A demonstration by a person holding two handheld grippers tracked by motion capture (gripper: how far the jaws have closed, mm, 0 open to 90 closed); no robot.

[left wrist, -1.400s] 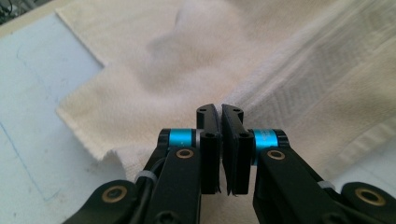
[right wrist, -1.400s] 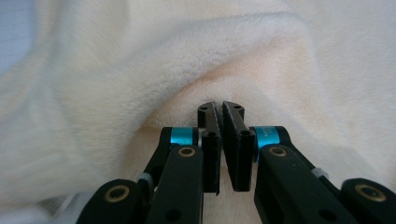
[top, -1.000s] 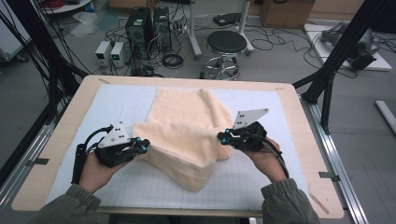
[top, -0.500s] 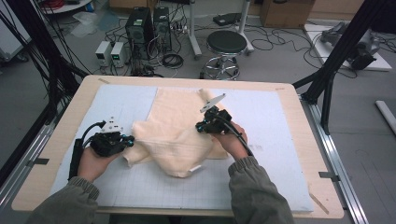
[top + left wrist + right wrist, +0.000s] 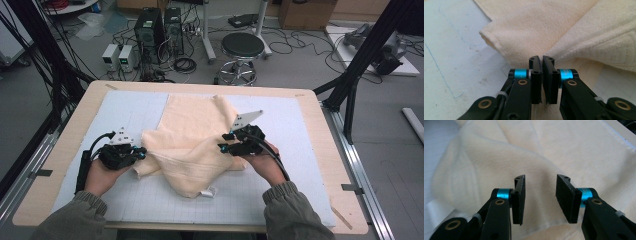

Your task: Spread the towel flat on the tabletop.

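Note:
A cream towel (image 5: 190, 135) lies crumpled and partly folded over itself on the pale blue mat (image 5: 125, 110). My left gripper (image 5: 139, 154) sits at the towel's left edge. In the left gripper view the left gripper (image 5: 541, 58) is shut, with a fold of the towel (image 5: 574, 30) pinched at its tips. My right gripper (image 5: 222, 146) rests over the towel's right part. In the right gripper view the right gripper (image 5: 540, 180) has just been opening. Nothing sits between its pads, and the towel (image 5: 574, 150) lies under them.
A small white label (image 5: 209, 191) sticks out at the towel's near corner. The mat covers a wooden table (image 5: 320, 130) with a black frame around it. A stool (image 5: 242, 47), cables and power units stand on the floor beyond the far edge.
The right gripper swung left over the towel, then drew back a little toward the person and opened, leaving the cloth folded over. The left gripper shifted left and lower, still shut.

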